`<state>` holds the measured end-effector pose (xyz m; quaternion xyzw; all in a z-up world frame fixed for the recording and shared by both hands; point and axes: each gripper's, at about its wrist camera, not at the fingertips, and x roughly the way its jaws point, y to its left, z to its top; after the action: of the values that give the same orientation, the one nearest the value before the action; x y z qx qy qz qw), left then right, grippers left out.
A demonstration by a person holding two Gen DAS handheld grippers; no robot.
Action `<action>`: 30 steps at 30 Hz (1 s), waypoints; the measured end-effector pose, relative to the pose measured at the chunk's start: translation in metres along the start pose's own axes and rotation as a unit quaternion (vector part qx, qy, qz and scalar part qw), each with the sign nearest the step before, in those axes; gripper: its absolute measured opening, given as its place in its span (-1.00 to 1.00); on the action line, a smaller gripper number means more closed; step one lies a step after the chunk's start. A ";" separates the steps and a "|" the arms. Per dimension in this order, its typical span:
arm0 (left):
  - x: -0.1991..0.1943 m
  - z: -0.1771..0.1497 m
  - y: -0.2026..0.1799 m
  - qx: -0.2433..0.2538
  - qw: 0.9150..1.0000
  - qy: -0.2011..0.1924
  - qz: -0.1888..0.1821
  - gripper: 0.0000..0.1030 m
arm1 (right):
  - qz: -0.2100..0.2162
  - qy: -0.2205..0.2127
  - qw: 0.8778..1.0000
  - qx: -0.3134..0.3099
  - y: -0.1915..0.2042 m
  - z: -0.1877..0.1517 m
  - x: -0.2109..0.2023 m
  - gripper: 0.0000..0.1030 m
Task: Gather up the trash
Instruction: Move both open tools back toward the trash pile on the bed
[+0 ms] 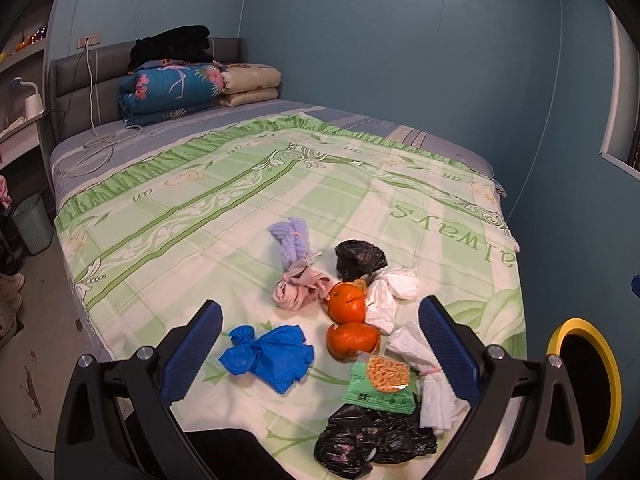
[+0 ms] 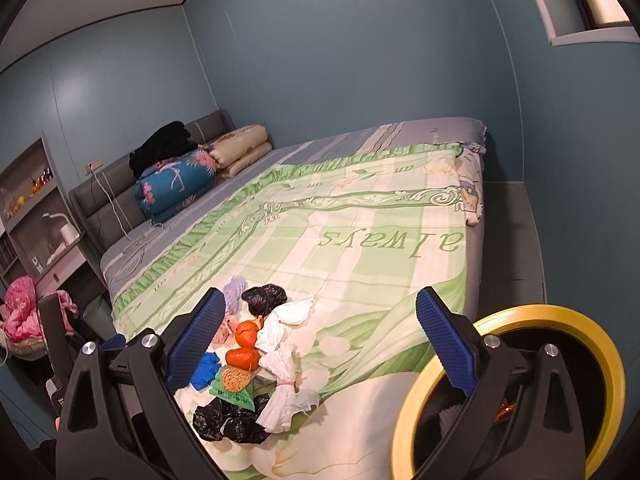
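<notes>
Trash lies in a pile on the near part of the bed: a blue knotted bag, two orange peels, a green snack packet, white tissues, a black bag in front and another black bag behind. The pile also shows in the right wrist view. A yellow-rimmed black bin stands at the bed's right. My left gripper is open above the pile. My right gripper is open and empty, between pile and bin.
A purple knit bundle and a pink cloth lie by the trash. Folded quilts sit at the headboard. A green quilt covers the bed. A pale green waste basket stands on the floor at left.
</notes>
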<state>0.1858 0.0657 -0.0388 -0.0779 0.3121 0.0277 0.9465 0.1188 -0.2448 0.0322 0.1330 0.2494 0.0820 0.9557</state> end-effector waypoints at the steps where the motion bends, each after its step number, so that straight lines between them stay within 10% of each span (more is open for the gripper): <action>1: 0.002 -0.002 0.003 -0.003 1.000 0.002 0.002 0.84 | 0.000 0.004 1.000 -0.003 0.004 -0.001 0.004 0.79; 30: 0.082 -0.045 0.066 -0.043 0.993 0.102 0.029 0.84 | -0.018 0.171 0.981 -0.089 0.059 -0.083 0.162 0.65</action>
<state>0.2184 0.1237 -0.1322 -0.1118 0.4074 0.0606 0.9044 0.2115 -0.1351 -0.0933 0.0273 0.4037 0.1087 0.9080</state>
